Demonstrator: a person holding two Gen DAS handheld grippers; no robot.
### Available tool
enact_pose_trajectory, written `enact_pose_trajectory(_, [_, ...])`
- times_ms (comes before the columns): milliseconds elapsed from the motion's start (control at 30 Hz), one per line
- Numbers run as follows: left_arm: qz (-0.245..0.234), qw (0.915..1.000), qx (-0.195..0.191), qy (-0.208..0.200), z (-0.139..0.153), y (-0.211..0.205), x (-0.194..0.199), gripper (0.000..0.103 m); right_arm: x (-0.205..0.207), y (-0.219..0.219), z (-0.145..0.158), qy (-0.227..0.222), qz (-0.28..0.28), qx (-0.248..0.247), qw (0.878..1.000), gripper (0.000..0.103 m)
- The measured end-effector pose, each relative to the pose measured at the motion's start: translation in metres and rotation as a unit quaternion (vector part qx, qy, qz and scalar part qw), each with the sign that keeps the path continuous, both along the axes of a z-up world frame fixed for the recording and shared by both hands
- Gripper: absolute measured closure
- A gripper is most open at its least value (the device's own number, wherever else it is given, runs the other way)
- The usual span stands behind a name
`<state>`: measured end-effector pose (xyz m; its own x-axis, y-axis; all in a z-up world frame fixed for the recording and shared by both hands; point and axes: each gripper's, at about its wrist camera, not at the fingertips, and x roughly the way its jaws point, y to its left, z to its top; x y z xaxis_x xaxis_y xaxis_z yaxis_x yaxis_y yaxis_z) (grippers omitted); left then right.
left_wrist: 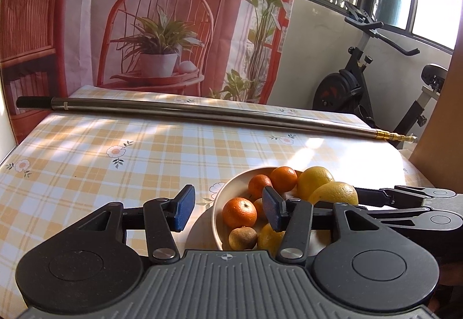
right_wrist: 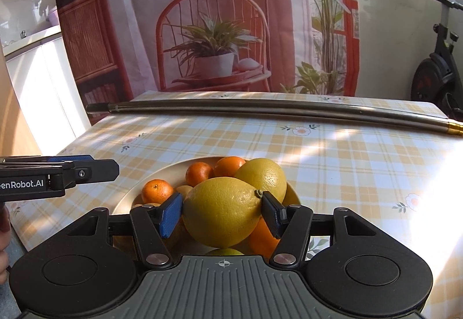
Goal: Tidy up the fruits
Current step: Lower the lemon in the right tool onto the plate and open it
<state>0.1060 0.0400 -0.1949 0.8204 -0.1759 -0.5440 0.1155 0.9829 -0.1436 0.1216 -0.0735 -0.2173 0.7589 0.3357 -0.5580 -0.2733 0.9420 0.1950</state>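
Right hand-held gripper [right_wrist: 222, 213] clenched on large yellow citrus [right_wrist: 221, 212], blue pads touching both its sides, fruit just above bowl [right_wrist: 139, 191]; left hand-held gripper [left_wrist: 228, 210] released, empty, jaws spread over bowl's left rim; task judged barely begun: tangerines [left_wrist: 239, 212], second yellow citrus [right_wrist: 263, 177], small brown fruit [left_wrist: 242, 238] all in bowl, none sorted; beyond grippers, long metal pole [left_wrist: 202, 112] lies across desk [left_wrist: 86, 162]; ahead of right gripper desk clear; left gripper close beside on left, could crowd lift.
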Motion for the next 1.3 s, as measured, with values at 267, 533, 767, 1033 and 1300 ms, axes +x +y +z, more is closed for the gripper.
enact_pose_trajectory(267, [-0.005,0.9999,0.003,0.011,-0.002,-0.003,0.002,0.049,-0.01,-0.011,0.009,-0.02,-0.002,0.004,1.0,0.052])
enact_pose_trajectory(533, [-0.007,0.9998,0.011,0.016,-0.003,-0.006,0.001,0.049,-0.009,-0.023,0.005,-0.006,-0.005,0.041,0.999,0.061])
enact_pose_trajectory(767, [-0.012,0.9997,0.014,0.018,-0.003,-0.008,0.002,0.049,-0.009,-0.02,0.003,0.002,0.003,0.039,0.999,0.061])
enact_pose_trajectory(1033, [-0.013,0.9996,0.016,0.018,-0.003,-0.009,0.001,0.049,-0.009,-0.023,0.002,0.005,0.002,0.042,0.999,0.06])
enact_pose_trajectory(1300, [-0.012,0.9995,0.018,0.024,-0.004,-0.008,0.002,0.047,-0.006,-0.018,0.007,0.009,-0.003,0.023,1.0,0.059])
